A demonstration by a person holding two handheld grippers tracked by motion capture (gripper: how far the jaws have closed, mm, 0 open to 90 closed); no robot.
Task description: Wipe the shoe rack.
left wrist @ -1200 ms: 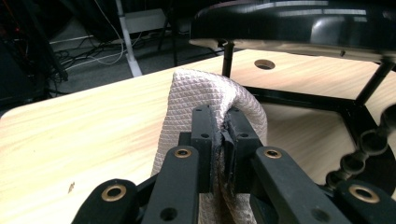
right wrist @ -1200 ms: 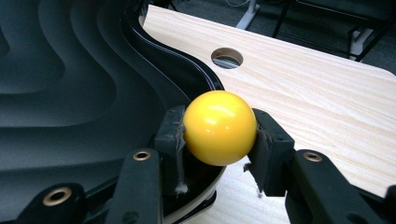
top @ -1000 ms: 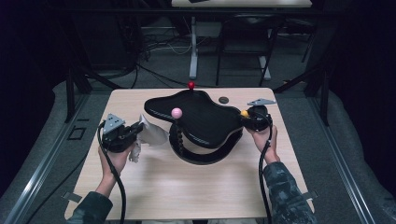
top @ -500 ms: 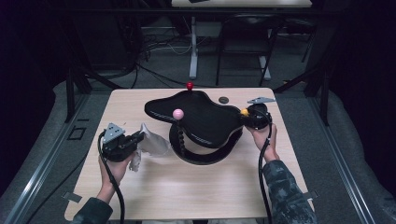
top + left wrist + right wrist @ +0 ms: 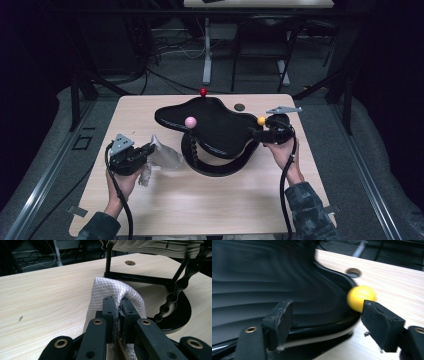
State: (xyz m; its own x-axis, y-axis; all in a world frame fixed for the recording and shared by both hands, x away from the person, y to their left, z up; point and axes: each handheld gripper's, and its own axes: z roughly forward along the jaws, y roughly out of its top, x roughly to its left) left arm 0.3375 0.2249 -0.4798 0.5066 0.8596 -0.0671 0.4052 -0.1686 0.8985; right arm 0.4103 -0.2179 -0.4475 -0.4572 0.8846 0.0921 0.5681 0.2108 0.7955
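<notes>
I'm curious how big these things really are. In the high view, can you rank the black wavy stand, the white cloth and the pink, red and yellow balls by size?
1. Black wavy stand, by far.
2. White cloth.
3. Pink ball.
4. Yellow ball and red ball: they look alike, and the red one sits farther from the camera, so no ranking.

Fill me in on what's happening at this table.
A person works at a wooden table with a gripper in each hand. The left gripper is clamped on a white textured cloth, held beside the base of a black wavy stand topped with coloured balls. The right gripper is at the stand's right edge, next to the yellow ball; its jaws have just been opening and grip nothing.
</notes>
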